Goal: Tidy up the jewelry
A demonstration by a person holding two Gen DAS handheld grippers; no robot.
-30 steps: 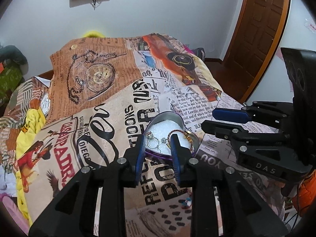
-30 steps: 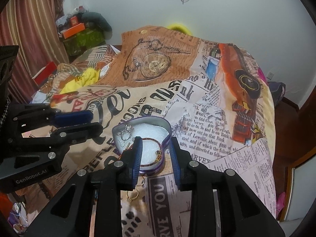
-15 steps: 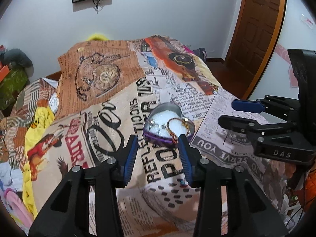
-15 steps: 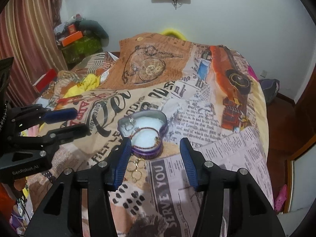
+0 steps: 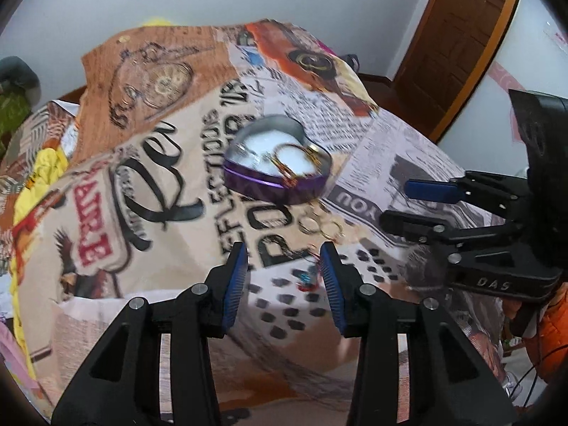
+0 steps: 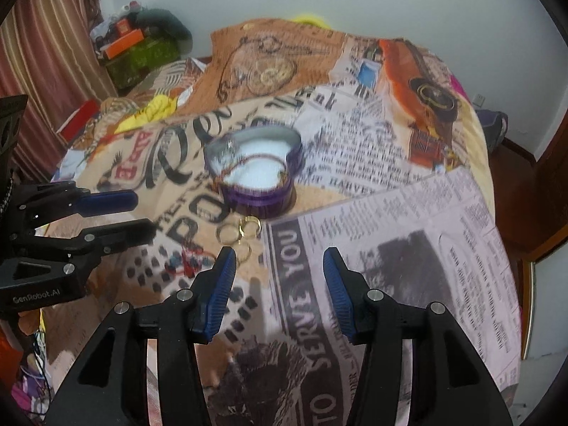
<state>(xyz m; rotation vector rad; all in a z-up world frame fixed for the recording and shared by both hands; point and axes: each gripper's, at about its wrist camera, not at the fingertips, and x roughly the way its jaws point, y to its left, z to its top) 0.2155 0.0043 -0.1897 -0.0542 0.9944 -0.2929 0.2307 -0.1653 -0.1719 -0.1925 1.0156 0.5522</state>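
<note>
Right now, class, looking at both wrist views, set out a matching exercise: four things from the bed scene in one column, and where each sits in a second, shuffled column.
Things:
1. heart-shaped tin
2. gold bracelet
3. gold rings
4. red-and-blue trinket

Places:
A. loose on the bedspread, just in front of the tin
B. inside the tin, on white padding
C. on the bedspread, by the dotted print
D. mid-bed, lid off

Pairs: 1-D, 2-B, 3-A, 4-C

The purple heart-shaped tin (image 6: 261,191) has glossy metal walls and a white, soft-looking lining. The newspaper-print cloth bedspread (image 6: 408,220) looks matt, and the gold hoop earrings (image 6: 241,232) are shiny metal.
</note>
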